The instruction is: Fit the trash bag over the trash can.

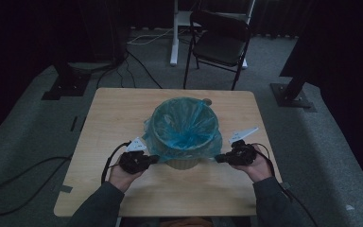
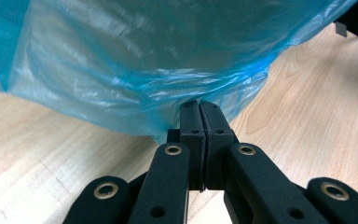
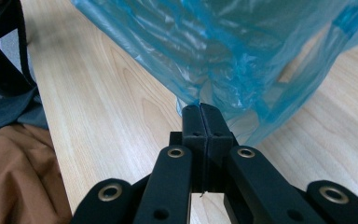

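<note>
Bin [image 1: 183,163], mid-tabletop [image 1: 108,113], lined with blue bag [image 1: 184,124]. Left hand-held gripper [image 1: 155,159] left of bin, clamped on bag hem. Right hand-held gripper [image 1: 219,158] right of bin, clamped on bag hem.

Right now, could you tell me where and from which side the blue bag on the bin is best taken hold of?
Probably at the loose skirt of the blue bag hanging outside the bin, one pinch from each side. The film there is thin, slack and clear of the rim, so flat jaws can nip it. The left gripper and right gripper are shut on that lower edge, level with the table.
</note>
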The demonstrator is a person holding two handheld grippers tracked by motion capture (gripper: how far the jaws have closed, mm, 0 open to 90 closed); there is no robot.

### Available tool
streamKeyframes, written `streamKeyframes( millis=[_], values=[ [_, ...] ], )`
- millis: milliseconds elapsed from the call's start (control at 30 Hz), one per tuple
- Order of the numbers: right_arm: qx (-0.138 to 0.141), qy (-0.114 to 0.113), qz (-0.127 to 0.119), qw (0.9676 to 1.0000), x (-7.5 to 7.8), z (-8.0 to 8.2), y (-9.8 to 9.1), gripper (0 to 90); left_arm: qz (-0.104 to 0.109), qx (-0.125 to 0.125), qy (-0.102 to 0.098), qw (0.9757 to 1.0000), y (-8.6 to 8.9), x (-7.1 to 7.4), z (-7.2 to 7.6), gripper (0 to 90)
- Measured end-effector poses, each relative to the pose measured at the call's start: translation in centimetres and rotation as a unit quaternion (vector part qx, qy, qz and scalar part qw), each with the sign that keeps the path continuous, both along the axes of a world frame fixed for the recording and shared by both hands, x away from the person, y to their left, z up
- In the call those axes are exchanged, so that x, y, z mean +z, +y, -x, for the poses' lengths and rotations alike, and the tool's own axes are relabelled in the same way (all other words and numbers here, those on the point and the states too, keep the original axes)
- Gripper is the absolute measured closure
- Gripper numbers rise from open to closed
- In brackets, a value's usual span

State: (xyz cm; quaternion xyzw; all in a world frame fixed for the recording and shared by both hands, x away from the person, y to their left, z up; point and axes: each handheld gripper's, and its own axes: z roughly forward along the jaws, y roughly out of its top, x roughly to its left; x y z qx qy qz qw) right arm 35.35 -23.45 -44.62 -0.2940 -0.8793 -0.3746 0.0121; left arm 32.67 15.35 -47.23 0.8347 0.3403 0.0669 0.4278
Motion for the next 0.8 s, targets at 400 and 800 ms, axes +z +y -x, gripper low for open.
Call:
streamKeyframes(
  millis=[400,800],
  values=[
    [-0.007,0.006,0.003,1.0,-0.2,-0.1,-0.5,84.2,0.023,0.009,0.016,0.9996,0.8,0.3,-0.2,81.7],
    [-0.014,-0.041,-0.034,0.9985,3.1,0.4,-1.7,67.2,0.06,0.022,-0.028,0.9976,2.1,3.5,0.7,72.0]
  ],
)
